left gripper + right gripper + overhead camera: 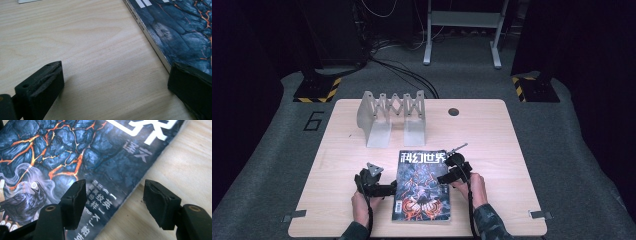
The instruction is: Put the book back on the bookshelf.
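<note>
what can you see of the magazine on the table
The magazine lies flat and closed, cover up, near the front edge of the wooden table. Its glossy cover is dark blue-black cracked rock with glowing orange veins, large white Chinese title characters across the top and a pale bird-like figure lower down. The spine edge looks white. The left gripper stands open at its left edge, the right gripper open straddling its right edge; neither is closed on it.

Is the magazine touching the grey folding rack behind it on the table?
Apart. The high view shows a strip of bare table between the magazine's top edge and the rack's two base plates.
</note>
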Tool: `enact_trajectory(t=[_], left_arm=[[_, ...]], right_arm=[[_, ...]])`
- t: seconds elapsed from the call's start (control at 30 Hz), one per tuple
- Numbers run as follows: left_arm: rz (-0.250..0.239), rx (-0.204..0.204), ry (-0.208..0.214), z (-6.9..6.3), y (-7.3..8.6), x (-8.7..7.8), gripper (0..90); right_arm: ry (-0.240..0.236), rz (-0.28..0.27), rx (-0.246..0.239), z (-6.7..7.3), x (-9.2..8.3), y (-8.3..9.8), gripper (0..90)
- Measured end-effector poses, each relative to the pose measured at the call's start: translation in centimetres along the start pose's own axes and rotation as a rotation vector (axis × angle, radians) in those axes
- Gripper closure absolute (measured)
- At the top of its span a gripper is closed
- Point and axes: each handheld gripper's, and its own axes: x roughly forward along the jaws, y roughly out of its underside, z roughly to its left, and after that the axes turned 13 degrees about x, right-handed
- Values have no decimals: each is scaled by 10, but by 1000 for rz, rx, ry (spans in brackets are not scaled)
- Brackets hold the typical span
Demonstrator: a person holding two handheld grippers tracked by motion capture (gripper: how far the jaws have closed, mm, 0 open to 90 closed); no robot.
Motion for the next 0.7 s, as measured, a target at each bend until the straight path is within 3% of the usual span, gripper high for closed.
enact_trajectory(t=[0.23,0.33,0.47,0.5,0.6,0.7], left_arm=[[-1,3,2,0,0,0,5],[3,13,8,1,0,0,5],[0,9,10,1,0,0,6],[-1,8,11,1,0,0,6],[7,13,24,1,0,-1,6],[5,19,22,1,0,0,5]], right_arm=[[5,5,-10,1,1,-3,376],[-22,-8,16,-3,0,-2,405],[-79,-21,58,-11,-2,-1,432],[-127,-40,85,-19,-3,2,456],[-210,-84,106,-27,-7,4,483],[-235,-101,110,-28,-9,4,487]])
